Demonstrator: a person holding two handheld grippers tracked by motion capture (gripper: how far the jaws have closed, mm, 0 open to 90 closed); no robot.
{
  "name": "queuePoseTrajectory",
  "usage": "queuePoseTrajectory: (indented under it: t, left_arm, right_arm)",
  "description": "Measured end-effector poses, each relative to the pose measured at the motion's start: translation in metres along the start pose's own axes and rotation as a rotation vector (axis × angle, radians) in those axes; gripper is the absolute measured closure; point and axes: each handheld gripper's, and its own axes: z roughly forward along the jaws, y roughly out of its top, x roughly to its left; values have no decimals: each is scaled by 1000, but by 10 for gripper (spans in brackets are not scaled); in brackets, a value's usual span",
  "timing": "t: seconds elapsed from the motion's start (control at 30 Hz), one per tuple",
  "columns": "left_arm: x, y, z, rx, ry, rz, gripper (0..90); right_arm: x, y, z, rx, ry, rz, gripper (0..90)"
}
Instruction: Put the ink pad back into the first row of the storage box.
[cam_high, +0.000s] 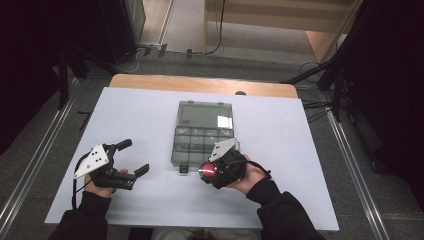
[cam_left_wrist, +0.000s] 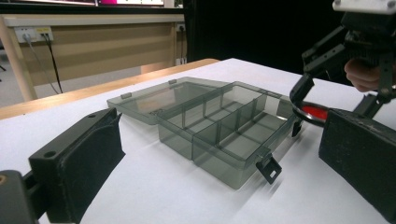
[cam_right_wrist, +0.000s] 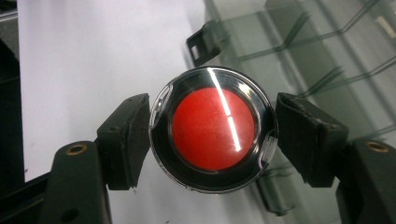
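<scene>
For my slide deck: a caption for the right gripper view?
Right gripper clamps a round red-centred case beside the open organiser box.

Compartment box (cam_high: 202, 134) sits mid-table (cam_high: 140, 110), lid laid open behind it, round case (cam_high: 208, 170) just before its near right corner, left gripper (cam_high: 131, 159) well left.

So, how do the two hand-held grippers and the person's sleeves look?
Each gripper, left and right, is a black frame with two blocky black jaws and brass-coloured pivot pins. A pale grey three-cornered plate with small holes tops each. A black cable trails from the left one. Both sleeves are dark.
</scene>
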Motion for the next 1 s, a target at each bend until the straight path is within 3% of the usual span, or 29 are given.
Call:
queuePoseTrajectory:
  t: [0.37, 0.63, 1.0]
  left_arm:
    - [0, 0, 0, -2, -1, -2, 0]
    - [0, 0, 0, 1, -3, 0, 0]
    - [0, 0, 0, -2, -4, -4, 0]
  right_arm:
    - [-18, 11, -6, -33, -31, 21, 309]
    - [-39, 16, 1, -35, -43, 76, 309]
    - [-61, 20, 10, -55, -103, 132, 309]
